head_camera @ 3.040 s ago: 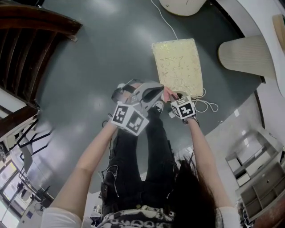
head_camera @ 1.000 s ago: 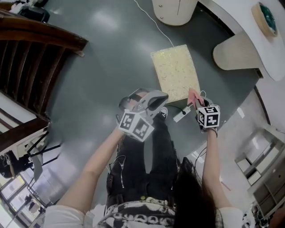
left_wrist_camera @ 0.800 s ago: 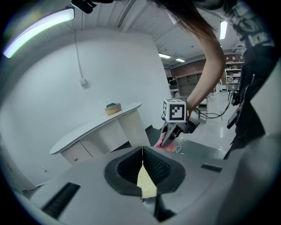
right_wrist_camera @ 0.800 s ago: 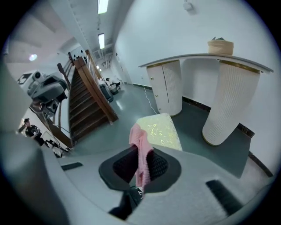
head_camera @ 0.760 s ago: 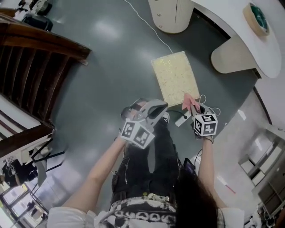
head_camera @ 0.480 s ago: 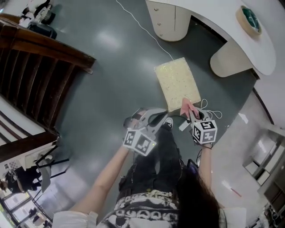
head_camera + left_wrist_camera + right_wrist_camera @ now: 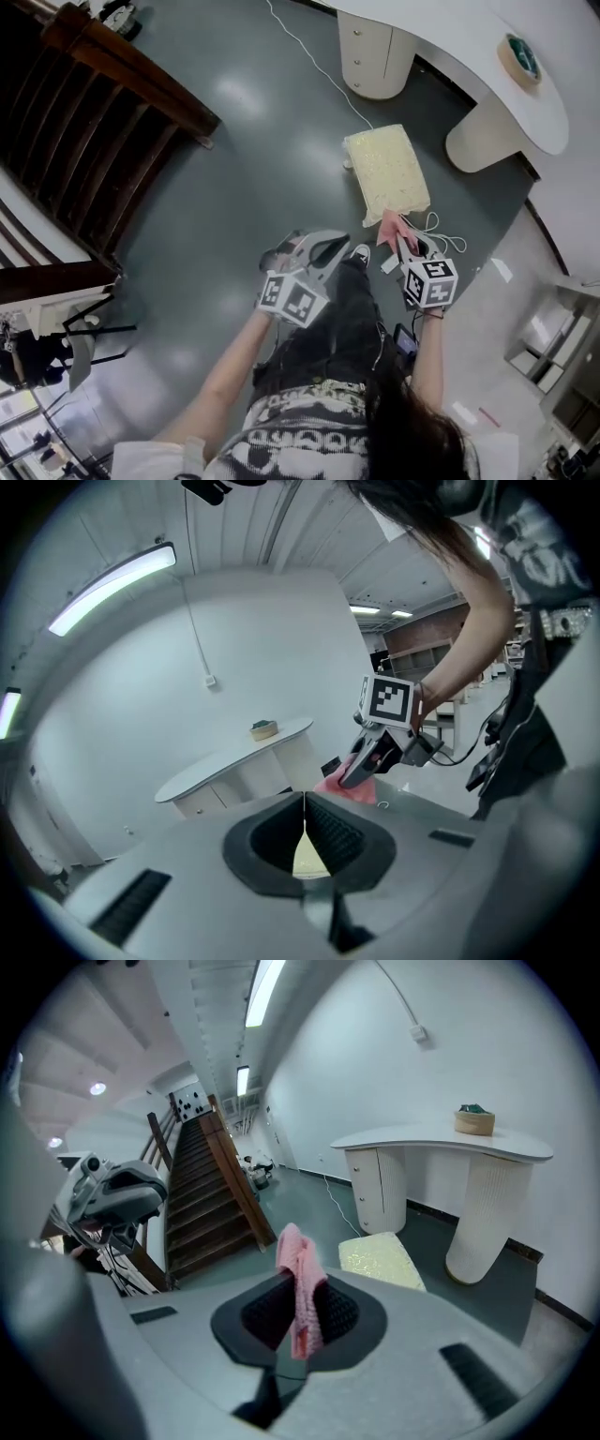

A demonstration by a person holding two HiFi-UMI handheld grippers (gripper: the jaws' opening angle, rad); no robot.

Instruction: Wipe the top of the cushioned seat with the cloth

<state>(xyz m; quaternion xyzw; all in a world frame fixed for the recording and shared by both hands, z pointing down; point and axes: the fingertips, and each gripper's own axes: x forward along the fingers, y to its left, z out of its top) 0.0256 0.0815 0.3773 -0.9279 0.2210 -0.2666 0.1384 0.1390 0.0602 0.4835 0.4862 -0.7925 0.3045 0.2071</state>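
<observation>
The cushioned seat (image 7: 386,169), pale yellow and rectangular, lies flat on the dark grey floor (image 7: 234,178), just beside the pedestals of a curved white worktop (image 7: 450,42). A small round tan item with a green top (image 7: 518,56) stands on that worktop. The person stands a little back from the seat with both arms held forward. The right tool (image 7: 298,1316) is pinching the pink cloth (image 7: 298,1260): the cloth is caught between the ribbed pads and rises above them in a crumpled fold, with a short end hanging below the grip. In the right gripper view the seat lies ahead of and below the cloth, apart from it, so the cloth is held in the air and does not touch the cushion. The left tool (image 7: 304,817) is pressed together with nothing held in it, and a sliver of pale yellow shows beneath its closed jaws. It is held beside the right tool, to its left. A dark wooden staircase (image 7: 94,122) rises at the left, and a thin white cable (image 7: 309,56) trails over the floor toward the seat.
</observation>
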